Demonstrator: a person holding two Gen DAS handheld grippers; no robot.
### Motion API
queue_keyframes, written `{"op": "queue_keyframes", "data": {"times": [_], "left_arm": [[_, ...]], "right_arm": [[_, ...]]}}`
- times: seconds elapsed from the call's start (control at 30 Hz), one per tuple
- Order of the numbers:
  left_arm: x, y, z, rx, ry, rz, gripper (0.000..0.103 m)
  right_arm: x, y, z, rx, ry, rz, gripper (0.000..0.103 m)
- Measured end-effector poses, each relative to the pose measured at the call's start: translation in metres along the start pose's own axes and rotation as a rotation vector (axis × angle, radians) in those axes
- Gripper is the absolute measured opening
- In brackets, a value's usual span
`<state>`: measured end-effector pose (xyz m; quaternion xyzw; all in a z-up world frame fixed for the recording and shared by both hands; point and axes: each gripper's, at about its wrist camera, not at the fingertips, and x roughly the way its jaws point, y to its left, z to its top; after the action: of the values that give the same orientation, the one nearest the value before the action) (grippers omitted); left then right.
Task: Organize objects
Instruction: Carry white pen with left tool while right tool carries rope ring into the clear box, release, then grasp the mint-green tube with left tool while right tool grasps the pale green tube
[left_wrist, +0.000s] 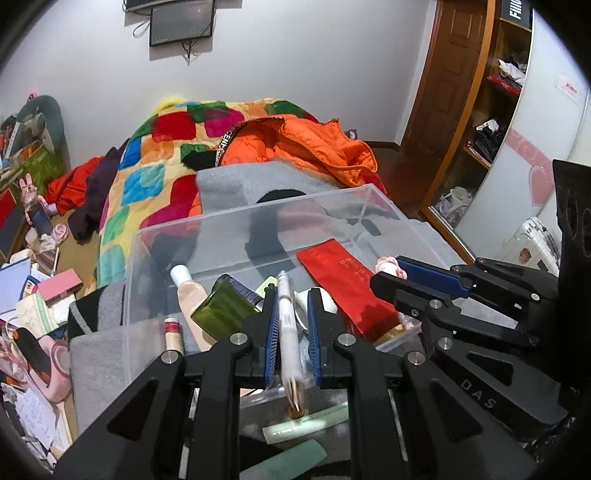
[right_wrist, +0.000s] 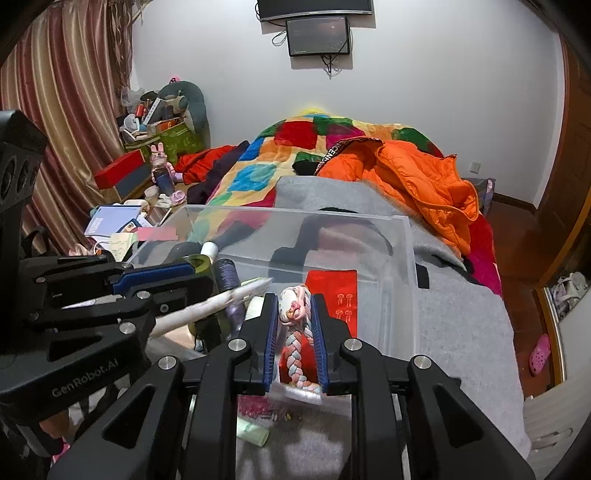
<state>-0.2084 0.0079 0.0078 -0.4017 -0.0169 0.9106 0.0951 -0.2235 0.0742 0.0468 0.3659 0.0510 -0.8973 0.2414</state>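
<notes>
Your left tool (left_wrist: 291, 325) is closed down on a slim white pen (left_wrist: 287, 325), which runs lengthwise between the two blue pads; its gold-tipped end (left_wrist: 295, 400) pokes out at the back, toward the camera. The tool hangs over the near edge of the clear plastic box (left_wrist: 258, 225), which sits on a grey blanket (left_wrist: 236, 181) spread on the bed.

Your right tool (right_wrist: 293, 325) is clamped on a small braided charm (right_wrist: 297, 343): a pink, white and pale blue plait with a little figure (right_wrist: 293, 304) at its top, sitting at the fingertips. This tool also hovers over the box's near edge, toward its right side, and the left tool (right_wrist: 110, 291) is just beside it in the right wrist view.

Inside the box, a red envelope (left_wrist: 347, 288) with gold print lies flat along the right side. Toward the left are an olive-green bottle (left_wrist: 225, 306), a peach-coloured tube with a white cap (left_wrist: 188, 295), and a dark purple ribbed cap (right_wrist: 226, 274) next to the green bottle.

On the blanket in front of the box, near the bed's near edge, lie pale green tubes (left_wrist: 291, 461). Farther up the bed are a patchwork quilt (left_wrist: 155, 155) and an orange puffer jacket (left_wrist: 303, 144).
</notes>
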Motion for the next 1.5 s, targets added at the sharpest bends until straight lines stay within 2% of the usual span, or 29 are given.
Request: {"op": "queue_keyframes", "data": {"times": [0.2, 0.3, 0.33, 0.5, 0.57, 0.63, 0.67, 0.87, 1.0, 1.1, 1.27, 1.37, 1.43, 1.5], "left_arm": [[-0.014, 0.0, -0.008, -0.002, -0.013, -0.008, 0.014], [-0.02, 0.0, -0.015, 0.001, -0.016, -0.007, 0.019], [-0.023, 0.0, -0.018, 0.004, -0.018, -0.005, 0.022], [-0.035, -0.002, -0.036, 0.029, -0.022, 0.018, 0.024], [-0.039, -0.002, -0.043, 0.034, -0.021, 0.023, 0.029], [-0.042, -0.001, -0.052, 0.039, -0.018, 0.031, 0.041], [-0.043, 0.0, -0.056, 0.041, -0.016, 0.036, 0.043], [-0.031, 0.008, -0.088, 0.036, 0.055, 0.048, 0.044], [-0.015, 0.012, -0.107, 0.029, 0.128, 0.012, 0.044], [-0.009, 0.007, -0.118, 0.054, 0.146, 0.006, 0.05], [-0.008, 0.002, -0.126, 0.074, 0.133, 0.018, 0.049], [-0.011, 0.005, -0.128, 0.054, 0.127, 0.002, 0.039], [-0.014, 0.007, -0.13, 0.039, 0.12, -0.002, 0.029], [-0.017, 0.009, -0.131, 0.029, 0.118, -0.002, 0.021]], "right_arm": [[-0.015, 0.002, -0.005, 0.001, -0.023, 0.017, 0.029], [-0.022, 0.005, -0.007, -0.009, -0.04, 0.003, 0.036], [-0.024, 0.006, -0.008, -0.011, -0.043, 0.001, 0.037], [-0.036, 0.008, -0.017, -0.025, -0.056, -0.007, 0.037], [-0.041, 0.009, -0.021, -0.033, -0.054, -0.003, 0.038], [-0.046, 0.011, -0.026, -0.045, -0.045, 0.014, 0.043], [-0.048, 0.012, -0.029, -0.048, -0.047, 0.02, 0.044], [-0.052, 0.025, -0.053, -0.097, -0.023, 0.049, 0.048], [-0.036, 0.037, -0.074, -0.162, 0.048, 0.065, 0.048], [-0.021, 0.045, -0.085, -0.206, 0.095, 0.07, 0.048], [0.002, 0.041, -0.088, -0.207, 0.144, 0.07, 0.048], [0.01, 0.034, -0.086, -0.169, 0.165, 0.094, 0.047], [0.011, 0.033, -0.088, -0.172, 0.17, 0.101, 0.039], [0.01, 0.036, -0.091, -0.185, 0.182, 0.123, 0.024]]}}
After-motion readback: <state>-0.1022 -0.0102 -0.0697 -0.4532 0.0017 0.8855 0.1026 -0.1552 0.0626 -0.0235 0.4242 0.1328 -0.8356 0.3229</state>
